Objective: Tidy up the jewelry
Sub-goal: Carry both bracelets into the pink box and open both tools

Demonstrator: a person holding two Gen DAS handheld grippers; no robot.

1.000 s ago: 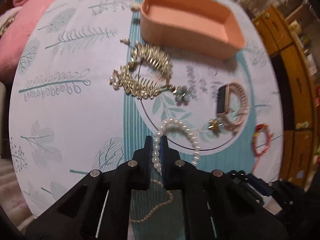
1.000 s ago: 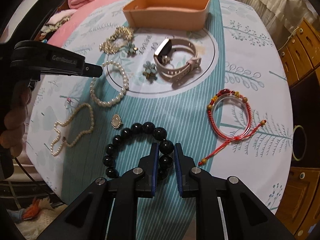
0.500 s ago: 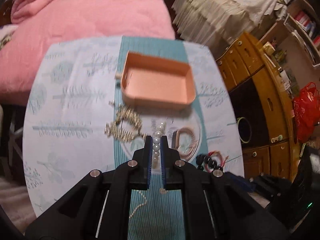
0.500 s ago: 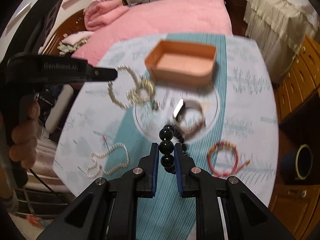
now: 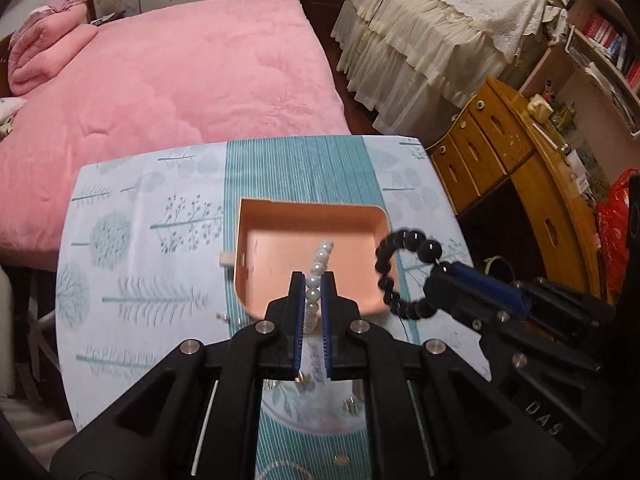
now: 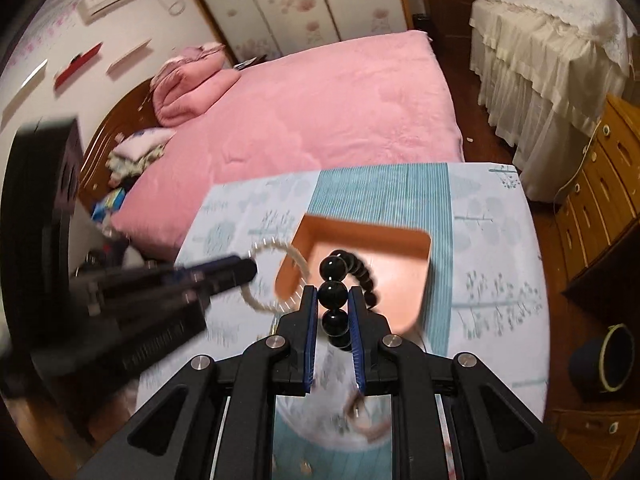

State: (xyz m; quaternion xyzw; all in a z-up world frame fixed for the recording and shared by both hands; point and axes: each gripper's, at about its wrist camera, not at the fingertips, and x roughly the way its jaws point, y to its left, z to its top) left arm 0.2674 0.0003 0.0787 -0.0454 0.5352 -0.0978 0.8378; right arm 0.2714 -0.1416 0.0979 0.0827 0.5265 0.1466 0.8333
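My left gripper [image 5: 313, 280] is shut on a white pearl bracelet [image 5: 320, 260], held in the air above the peach-coloured box [image 5: 280, 224]. My right gripper [image 6: 333, 294] is shut on a black bead bracelet [image 6: 334, 294], which hangs over the same box [image 6: 400, 276]. In the left wrist view the right gripper [image 5: 440, 276] comes in from the right with the black bracelet [image 5: 400, 272] looped at the box's right rim. In the right wrist view the left gripper [image 6: 248, 270] reaches in blurred from the left with the pearl bracelet [image 6: 276, 272]. The box's floor looks bare.
The box stands on a table with a leaf-print and teal striped cloth [image 5: 140, 272]. A pink bed [image 5: 168, 100] lies beyond it. Wooden drawers [image 5: 500, 152] stand to the right. Other jewelry below the grippers is mostly hidden by them.
Both grippers have risen from the table with their bracelets and moved over the peach box. The view has drawn back, and the rest of the jewelry has dropped under the gripper bodies.
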